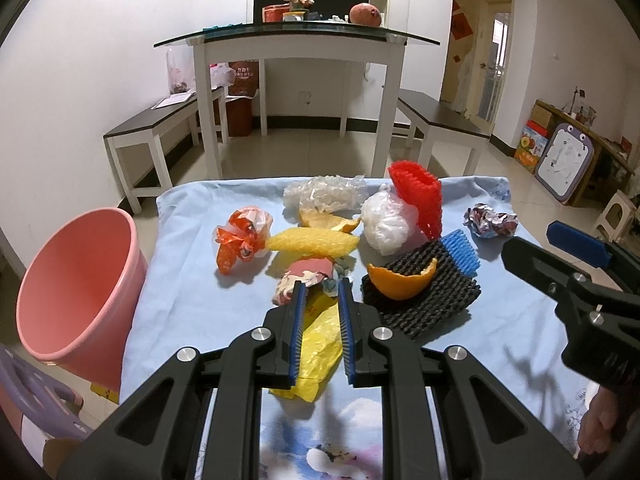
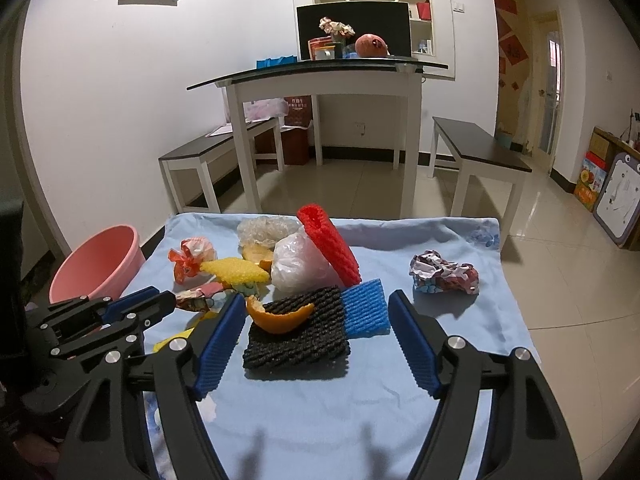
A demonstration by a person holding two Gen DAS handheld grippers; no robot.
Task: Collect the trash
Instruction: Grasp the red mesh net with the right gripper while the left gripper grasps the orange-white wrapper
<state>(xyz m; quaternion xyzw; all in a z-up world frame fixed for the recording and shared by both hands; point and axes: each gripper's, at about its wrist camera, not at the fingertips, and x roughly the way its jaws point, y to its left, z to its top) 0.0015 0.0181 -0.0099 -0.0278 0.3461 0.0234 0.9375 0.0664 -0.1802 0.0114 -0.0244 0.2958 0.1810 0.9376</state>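
Note:
Trash lies on a blue cloth-covered table [image 1: 192, 296]. My left gripper [image 1: 322, 286] has its jaws partly closed around a yellow plastic bag [image 1: 320, 340], just short of a crumpled pink wrapper [image 1: 304, 276]; whether it grips the bag is unclear. My right gripper [image 2: 318, 302] is open over a black foam net [image 2: 298, 332] that carries an orange peel [image 2: 280, 316], next to a blue foam net [image 2: 366, 308]. A pink bin [image 1: 76, 280] stands left of the table. The right gripper also shows in the left wrist view [image 1: 532, 248].
More trash lies farther back: a yellow foam net [image 1: 312, 240], an orange-white wrapper [image 1: 240, 236], a white plastic bag [image 1: 386, 220], a red foam net [image 1: 420, 196], clear bubble wrap [image 1: 324, 194] and a crumpled foil ball [image 1: 490, 220]. A glass-topped table [image 1: 296, 40] and benches stand beyond.

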